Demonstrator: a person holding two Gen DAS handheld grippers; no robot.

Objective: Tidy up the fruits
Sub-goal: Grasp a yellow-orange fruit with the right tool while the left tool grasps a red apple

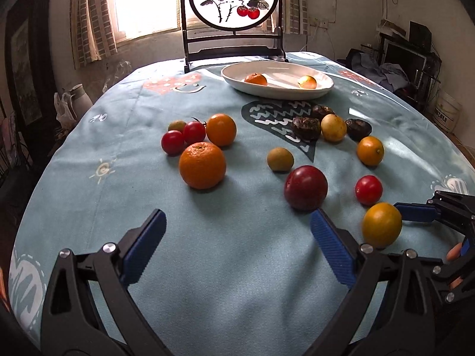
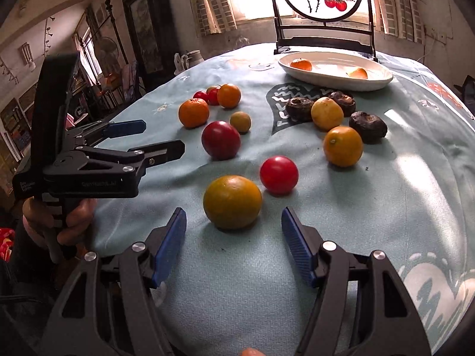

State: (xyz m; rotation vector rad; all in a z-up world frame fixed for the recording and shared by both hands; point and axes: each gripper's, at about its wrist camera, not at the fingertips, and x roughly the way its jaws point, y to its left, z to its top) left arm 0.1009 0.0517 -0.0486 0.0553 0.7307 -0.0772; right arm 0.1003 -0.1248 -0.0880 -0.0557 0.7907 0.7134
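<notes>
Several fruits lie loose on the blue tablecloth. A white oval dish at the far side holds two oranges. My left gripper is open and empty, short of a big orange and a dark red plum. My right gripper is open, its fingers either side of and just short of a yellow-green citrus. That citrus also shows in the left wrist view. A red tomato lies just beyond it.
A dark framed round screen stands behind the dish. Dark wrinkled fruits and a pale yellow fruit sit at the right. Cherry tomatoes and an orange cluster at the left. The left gripper shows in the right wrist view.
</notes>
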